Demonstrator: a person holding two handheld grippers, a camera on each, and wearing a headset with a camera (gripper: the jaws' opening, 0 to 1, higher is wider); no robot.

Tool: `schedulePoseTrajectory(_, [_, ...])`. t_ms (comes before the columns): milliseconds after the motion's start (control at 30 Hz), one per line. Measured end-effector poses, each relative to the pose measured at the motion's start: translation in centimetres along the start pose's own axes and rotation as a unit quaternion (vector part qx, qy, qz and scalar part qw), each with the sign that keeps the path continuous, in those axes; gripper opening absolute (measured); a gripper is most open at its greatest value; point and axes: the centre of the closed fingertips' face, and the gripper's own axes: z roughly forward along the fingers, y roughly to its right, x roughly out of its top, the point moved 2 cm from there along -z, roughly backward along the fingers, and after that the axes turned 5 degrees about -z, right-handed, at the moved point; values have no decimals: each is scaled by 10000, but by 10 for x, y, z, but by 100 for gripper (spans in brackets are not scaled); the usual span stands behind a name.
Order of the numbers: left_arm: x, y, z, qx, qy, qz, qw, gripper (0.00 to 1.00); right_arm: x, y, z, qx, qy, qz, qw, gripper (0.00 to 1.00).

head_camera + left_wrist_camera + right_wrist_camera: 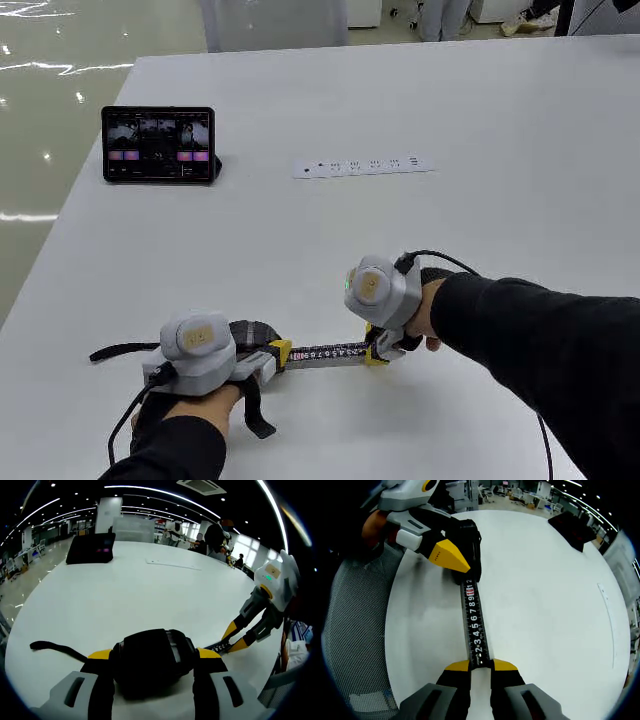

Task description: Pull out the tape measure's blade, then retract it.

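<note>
A black tape measure case (pixel 152 662) lies on the white table, clamped between the yellow-tipped jaws of my left gripper (pixel 155 655). In the head view the left gripper (pixel 268 355) sits at the lower left, with the case (pixel 253 335) partly hidden under it. The blade (pixel 474 630) runs out of the case (pixel 467 550) towards my right gripper (pixel 480 666), which is shut on the blade's end. The pulled-out blade (pixel 327 352) spans the short gap to the right gripper (pixel 376 352). A black wrist strap (pixel 52 647) trails from the case.
A tablet (pixel 158 144) stands propped at the back left of the table (pixel 300 230). A white power strip (pixel 364 165) lies beyond the grippers. A cable (pixel 440 258) loops off the right gripper. A second strap (pixel 253 405) lies by the left hand.
</note>
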Motion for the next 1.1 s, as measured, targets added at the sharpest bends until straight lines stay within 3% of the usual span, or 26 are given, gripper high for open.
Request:
schedulePoseTrajectory(567, [0, 0, -1, -39, 1, -24, 10000, 58, 6, -1, 2, 0, 146, -42, 9999, 11])
schedulePoseTrajectory(1100, [0, -2, -2, -259, -38, -168, 9995, 58, 14, -1, 5, 73, 280, -62, 9996, 11])
